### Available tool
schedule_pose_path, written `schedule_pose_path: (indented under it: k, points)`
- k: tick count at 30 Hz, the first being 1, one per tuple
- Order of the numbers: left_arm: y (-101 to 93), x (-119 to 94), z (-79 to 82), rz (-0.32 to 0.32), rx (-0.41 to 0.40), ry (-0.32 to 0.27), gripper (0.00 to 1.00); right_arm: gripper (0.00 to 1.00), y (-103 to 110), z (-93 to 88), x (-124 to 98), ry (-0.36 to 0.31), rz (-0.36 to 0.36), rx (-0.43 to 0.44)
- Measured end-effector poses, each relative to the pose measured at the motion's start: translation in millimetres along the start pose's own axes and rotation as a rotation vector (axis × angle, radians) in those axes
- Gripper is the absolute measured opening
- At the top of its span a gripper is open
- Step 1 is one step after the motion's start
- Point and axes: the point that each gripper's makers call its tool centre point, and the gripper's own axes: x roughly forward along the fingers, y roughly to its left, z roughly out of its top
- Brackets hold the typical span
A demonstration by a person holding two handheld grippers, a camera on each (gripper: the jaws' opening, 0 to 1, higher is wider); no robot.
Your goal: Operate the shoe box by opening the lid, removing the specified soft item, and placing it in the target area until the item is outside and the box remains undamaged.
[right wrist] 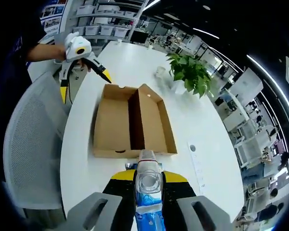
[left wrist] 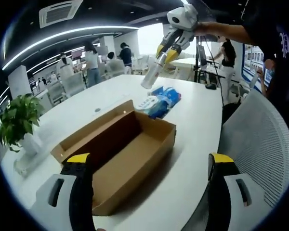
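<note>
An open, empty cardboard shoe box (left wrist: pixel 135 144) (right wrist: pixel 113 125) lies on the white table (left wrist: pixel 192 159), its lid folded flat beside it. My right gripper (right wrist: pixel 148 177) (left wrist: pixel 166 54) is shut on a soft blue-and-white plastic pack (right wrist: pixel 147 192) (left wrist: pixel 151 74), held in the air above the table past the box's far end. Below it, more blue-and-white packs (left wrist: pixel 160 101) lie on the table. My left gripper (left wrist: pixel 149 163) (right wrist: pixel 85 86) stands open with nothing between its yellow-tipped fingers, at the other end of the box.
A potted plant (left wrist: pixel 17 118) (right wrist: pixel 190 72) stands by the table edge, with a small clear cup (right wrist: pixel 160 72) near it. A grey mesh chair (left wrist: pixel 260 144) (right wrist: pixel 31 144) sits beside the table. Several people stand at desks in the background.
</note>
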Motion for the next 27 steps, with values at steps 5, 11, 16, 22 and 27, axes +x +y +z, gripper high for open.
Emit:
schedule_pose_path:
  k: [5, 11, 16, 22, 27]
  points:
    - [4.5, -1.0, -1.4, 0.012, -0.006, 0.002, 0.99, 0.14, -15.9, -4.1, 4.4, 0.026, 0.003, -0.016]
    - [9.3, -2.7, 0.2, 0.026, -0.025, -0.013, 0.99, 0.14, -29.6, -8.8, 9.4, 0.063, 0.01, -0.036]
    - [10.2, -4.4, -1.6, 0.032, -0.036, -0.015, 0.99, 0.14, -40.8, -17.1, 17.9, 0.102, 0.024, -0.047]
    - [10.3, -8.3, -3.7, 0.046, -0.051, -0.02, 0.99, 0.14, -49.5, -28.8, 29.3, 0.153, 0.051, -0.065]
    - [8.9, -12.5, -4.6, 0.06, -0.063, -0.027, 0.99, 0.14, -58.2, -35.7, 38.6, 0.186, 0.072, -0.072]
